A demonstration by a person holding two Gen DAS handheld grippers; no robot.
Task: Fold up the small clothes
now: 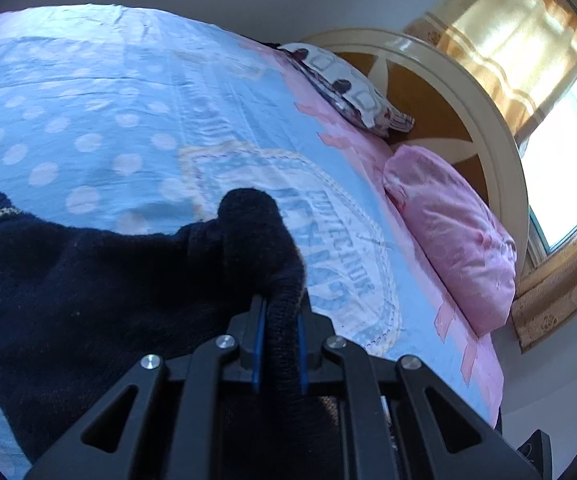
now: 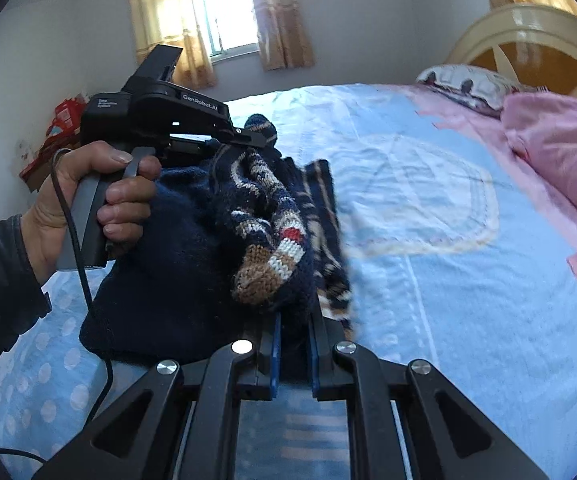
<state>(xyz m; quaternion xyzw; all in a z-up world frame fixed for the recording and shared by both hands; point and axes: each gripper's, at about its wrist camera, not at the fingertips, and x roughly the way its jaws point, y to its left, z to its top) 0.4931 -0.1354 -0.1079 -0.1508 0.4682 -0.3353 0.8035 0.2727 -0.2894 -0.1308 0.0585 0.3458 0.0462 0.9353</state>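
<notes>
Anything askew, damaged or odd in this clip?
Nothing stands out. Both the left tongs and right tongs clamp the navy knit sweater above the blue bedspread.

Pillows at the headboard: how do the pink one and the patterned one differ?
The pink pillow is plain and plump; the patterned pillow is white with dark spots and squares and lies flatter. In the left wrist view the pink one sits nearer. Both lie against the headboard, on the bed sheet's pink edge.
</notes>
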